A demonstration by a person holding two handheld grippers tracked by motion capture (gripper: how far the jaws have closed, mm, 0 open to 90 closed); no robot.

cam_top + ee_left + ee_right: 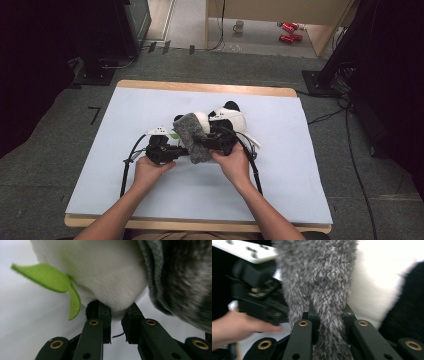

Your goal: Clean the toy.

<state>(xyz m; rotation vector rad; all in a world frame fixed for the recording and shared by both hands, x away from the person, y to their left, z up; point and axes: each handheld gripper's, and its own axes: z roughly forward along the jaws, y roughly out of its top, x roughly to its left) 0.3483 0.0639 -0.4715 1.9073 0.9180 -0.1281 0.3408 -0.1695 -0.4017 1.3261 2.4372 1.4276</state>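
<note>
A black-and-white plush panda [231,118] lies at the middle of the white-covered table [145,107], with a grey fuzzy cloth [192,136] draped over its left side. My left gripper [182,149] points right, and in its own view the left gripper [116,317] is shut on a bulge of the panda's white fur [100,272], beside a green felt leaf [47,280]. The grey cloth [185,282] hangs at the right there. My right gripper [201,145] points left. In its own view the right gripper [329,315] is shut on a fold of the grey cloth [319,277].
The panda's white fur [372,277] and a black patch [407,315] lie behind the cloth, with the left gripper's body [257,290] and a hand [234,325] close by. Cables [350,150] run over the carpet at the right. A mug [239,26] and red cans [289,31] stand far back.
</note>
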